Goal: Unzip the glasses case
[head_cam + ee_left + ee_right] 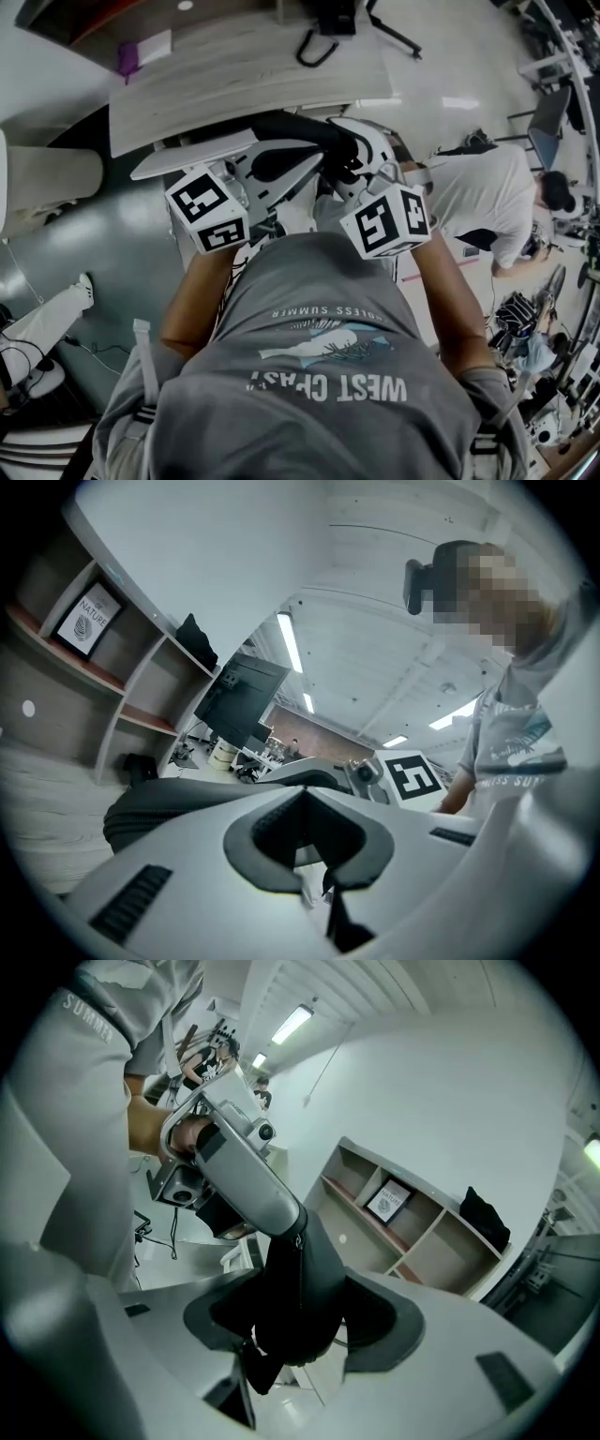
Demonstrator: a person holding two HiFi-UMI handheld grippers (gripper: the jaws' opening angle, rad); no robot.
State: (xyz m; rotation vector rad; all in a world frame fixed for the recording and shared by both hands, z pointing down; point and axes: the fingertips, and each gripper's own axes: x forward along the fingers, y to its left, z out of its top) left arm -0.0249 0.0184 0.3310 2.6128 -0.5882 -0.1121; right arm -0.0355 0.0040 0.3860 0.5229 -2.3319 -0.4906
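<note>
The dark zippered glasses case [302, 131] is held up in the air in front of my chest, between both grippers. My left gripper [281, 164] is shut on one end of it; in the right gripper view its grey jaw [248, 1176] clamps the case's [300, 1279] upper end. In the left gripper view the case [155, 808] runs off to the left behind the closed jaws of the left gripper [305, 841]. My right gripper [300, 1321] stands wide around the case's lower end, with dark gaps on both sides. A small zipper tab [251, 1368] hangs below the case.
A pale wooden table [244, 66] with a purple object [128, 58] lies ahead. A wall shelf with a framed picture [389, 1201] stands behind. Another person [487, 202] bends over at the right, and a leg [47, 319] shows at the left.
</note>
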